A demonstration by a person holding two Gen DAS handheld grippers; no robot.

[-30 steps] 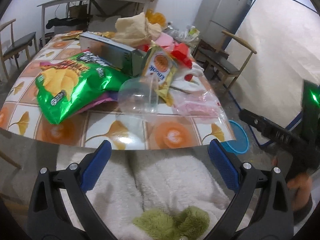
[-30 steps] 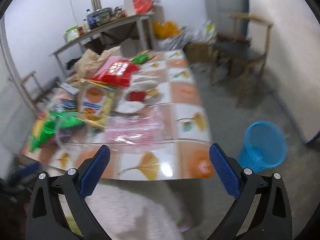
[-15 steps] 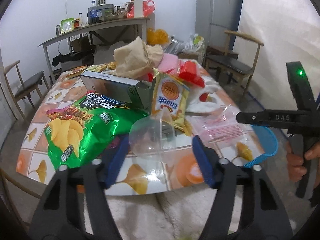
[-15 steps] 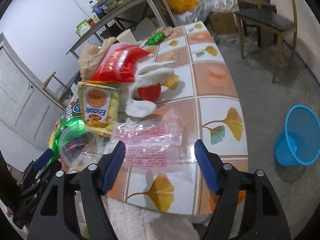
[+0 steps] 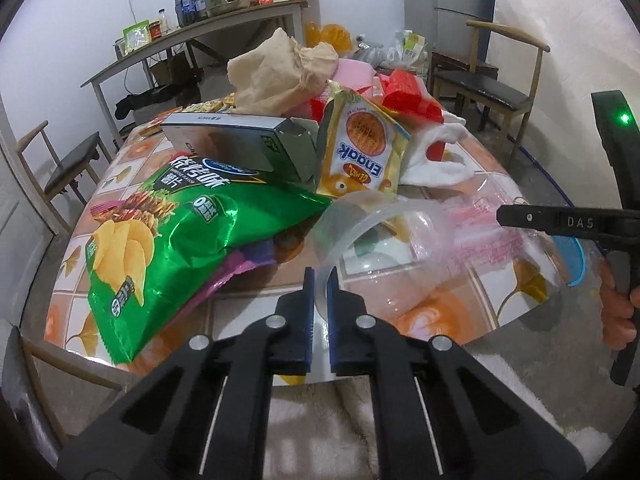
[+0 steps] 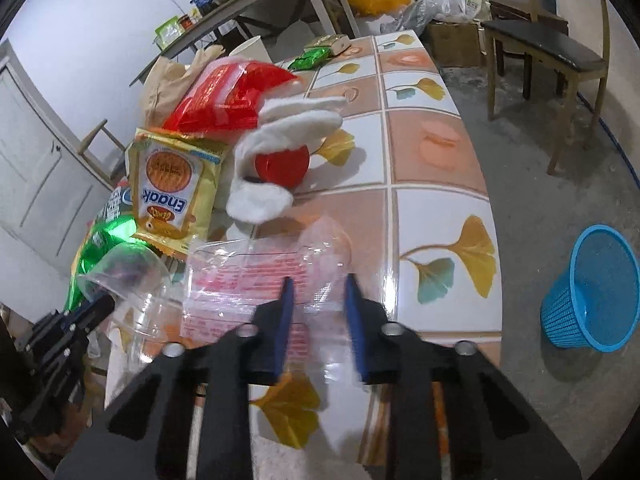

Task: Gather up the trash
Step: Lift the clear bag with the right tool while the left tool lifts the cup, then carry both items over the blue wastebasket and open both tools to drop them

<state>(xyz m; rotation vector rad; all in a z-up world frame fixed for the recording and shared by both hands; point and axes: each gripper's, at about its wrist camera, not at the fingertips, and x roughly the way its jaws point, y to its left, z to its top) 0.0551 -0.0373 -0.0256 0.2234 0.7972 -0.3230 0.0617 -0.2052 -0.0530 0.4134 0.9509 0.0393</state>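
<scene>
Left gripper [image 5: 320, 280]: jaws clamped on the rim of the clear plastic cup [image 5: 372, 248], cup lying on its side at the near edge of the bench [image 6: 432, 200]. Right gripper [image 6: 316, 292]: jaws closing, clear printed plastic bag [image 6: 256, 276] between them, just right of the cup. Green chip bag [image 5: 172, 240] left of the cup. Yellow snack packet [image 5: 360, 148] behind the cup. Blue basket [image 6: 592, 292] on the floor, well right of the cup.

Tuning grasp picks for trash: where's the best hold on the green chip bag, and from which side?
Grip the green chip bag at its flat crimped bottom edge near the table's front edge, coming from the front, probably. That seam is thin and clear of the box; the puffy middle would likely slip.
</scene>
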